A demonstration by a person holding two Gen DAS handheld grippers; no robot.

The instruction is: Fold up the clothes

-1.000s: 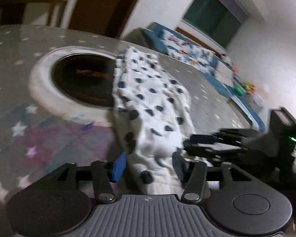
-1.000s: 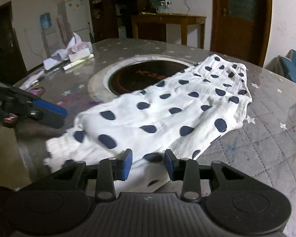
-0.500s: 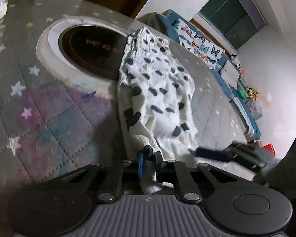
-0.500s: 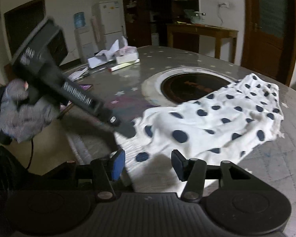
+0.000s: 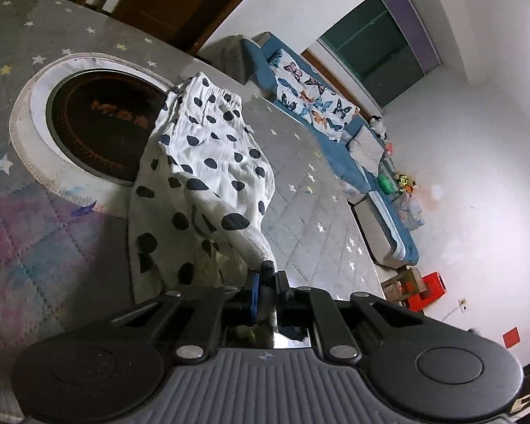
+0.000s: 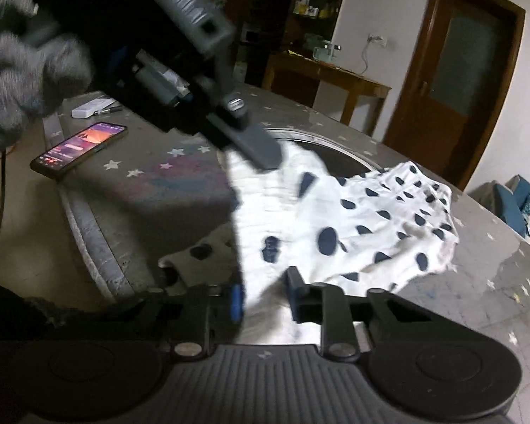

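White spotted pants [image 5: 208, 162] lie unfolded on the desk [image 5: 300, 183]; left tongs [image 5: 265, 284] pinch a corner, right tongs [image 6: 263, 295] closing on cloth.

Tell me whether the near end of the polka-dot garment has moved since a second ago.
Yes. The garment's near end has lifted off the table, pinched in the left gripper; its far end still lies beside the round black inset.

White garment [image 5: 208, 162] with navy polka dots; grey table cover [image 5: 300, 190], quilted, pale stars, purple patch; blue sofa [image 5: 339, 148], butterfly-print cushion.
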